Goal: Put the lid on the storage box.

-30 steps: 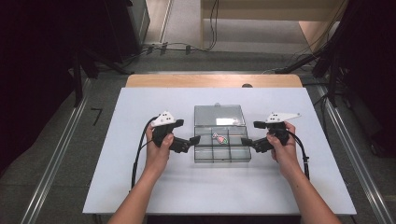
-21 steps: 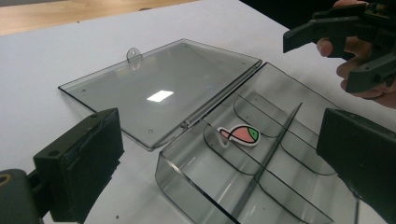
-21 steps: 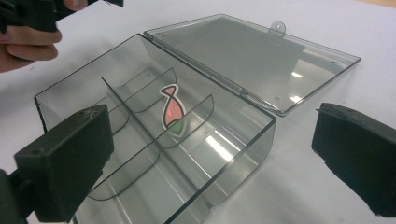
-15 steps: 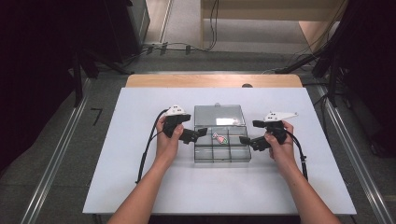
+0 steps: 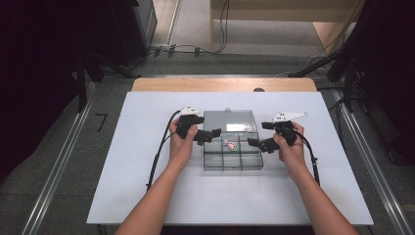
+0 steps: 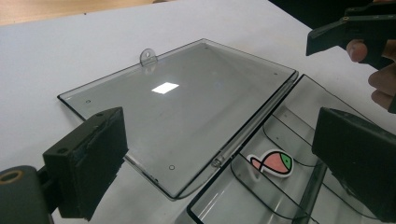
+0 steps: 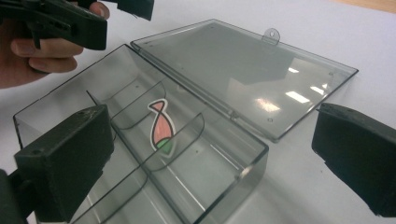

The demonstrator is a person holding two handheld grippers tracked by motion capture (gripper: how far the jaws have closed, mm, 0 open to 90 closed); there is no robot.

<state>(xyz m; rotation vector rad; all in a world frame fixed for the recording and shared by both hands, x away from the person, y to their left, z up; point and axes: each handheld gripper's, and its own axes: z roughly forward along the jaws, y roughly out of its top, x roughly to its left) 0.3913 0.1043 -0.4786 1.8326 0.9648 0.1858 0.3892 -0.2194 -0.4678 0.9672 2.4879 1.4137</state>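
Note:
A clear grey compartment box [image 5: 234, 157] lies on the white table with its lid [image 5: 230, 121] swung flat open on the far side. A fish sticker [image 5: 229, 144] lies in a far compartment; it also shows as the sticker [image 6: 272, 163] and the sticker [image 7: 161, 127]. My left gripper [image 5: 214, 133] is open at the box's far left corner, by the hinge. In its own view the left gripper [image 6: 219, 158] frames the lid [image 6: 177, 102] and the hinge. My right gripper [image 5: 252, 143] is open at the box's right wall; the right gripper [image 7: 210, 158] straddles the box [image 7: 224, 154]. Neither holds anything.
The white table top [image 5: 147, 186] has bare room all around the box. A wooden strip [image 5: 220, 84] runs along the far edge. Black cables trail from both grippers toward the near side. Dark stands and floor cables lie beyond the table.
My left gripper has moved right and farther away, from beside the box's left wall to its hinge corner. The right gripper has shifted slightly inward. Box and sticker have not moved.

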